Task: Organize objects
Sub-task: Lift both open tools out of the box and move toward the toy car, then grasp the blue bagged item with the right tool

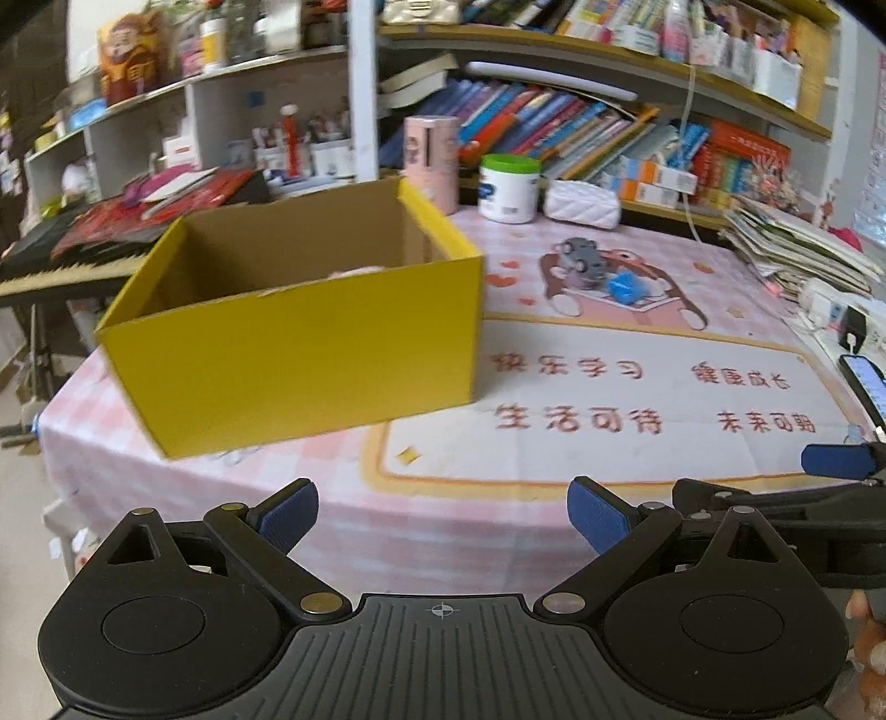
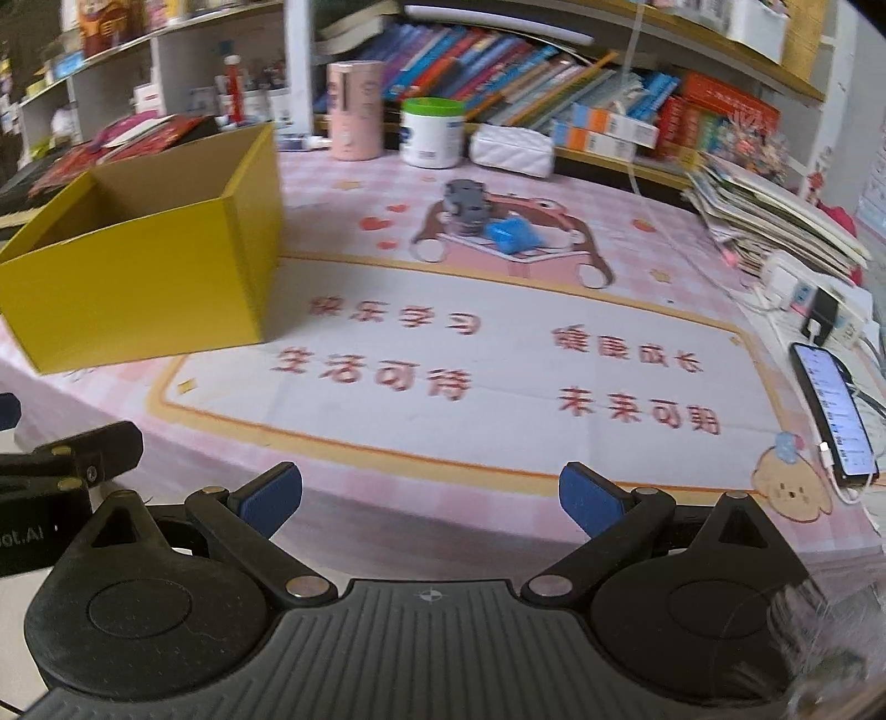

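Clutter: yellow box (image 1: 310, 338) left | phone (image 2: 833, 410) right | shelves (image 1: 609, 50) behind

Cardboard box (image 1: 310, 338), left of frame: bright yellow outside, plain brown inside. Tabletop (image 1: 554, 476) cover: pink-and-white check, cream centre panel edged in orange-yellow, red characters, brown-and-pink cartoon print. On that print, centre: grey toy car (image 2: 467, 206), blue toy (image 2: 512, 235). Upper centre: white jar (image 1: 508, 188) with green lid and blue label; pale pink canister (image 1: 431, 160); white quilted pouch (image 1: 581, 204). Left hand-held gripper (image 1: 443, 518) and right hand-held gripper (image 2: 431, 498): black bodies, blue pads.
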